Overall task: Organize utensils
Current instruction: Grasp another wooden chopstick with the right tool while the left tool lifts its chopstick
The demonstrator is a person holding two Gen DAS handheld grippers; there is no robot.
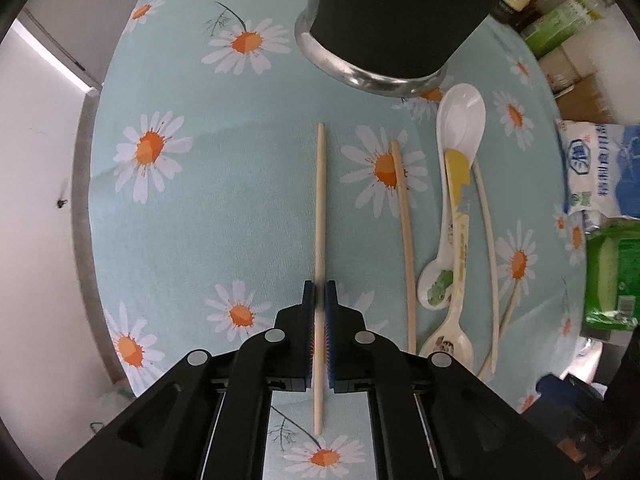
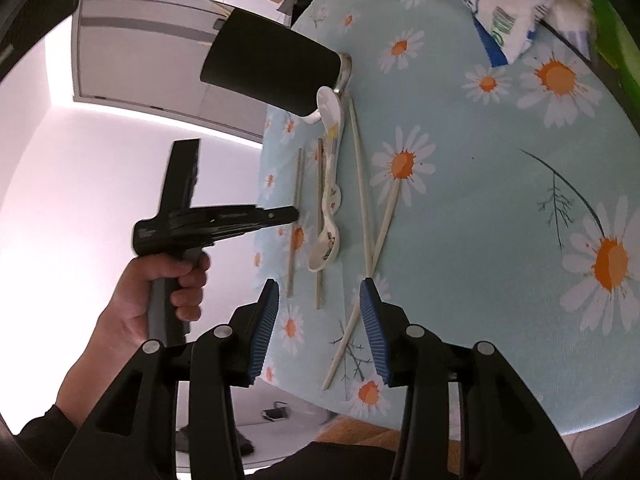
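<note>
Your left gripper (image 1: 320, 292) points straight down at the daisy tablecloth (image 1: 200, 220) and its blue pads are pinched tight on a wooden chopstick (image 1: 320, 200), gripping it toward its near end so that most of its length runs out ahead of the fingers. Just to the right of that gripper lies a second wooden chopstick (image 1: 404, 240), then two white spoons (image 1: 456, 184) overlapping each other, and beyond them a pair of pale chopstick-like sticks (image 1: 488, 240) that cross near their lower ends. The black holder (image 1: 384, 12) with its metal rim lies on its side ahead of the gripper, its base nearly touching the larger spoon's bowl. Your right gripper (image 2: 320, 292) is partly open with nothing between its pads, hovering near the table edge; the crossed pale sticks (image 2: 362, 200) lie directly ahead of it. Your left hand (image 2: 160, 292) shows to its left, wrapped around the other gripper's handle.
</note>
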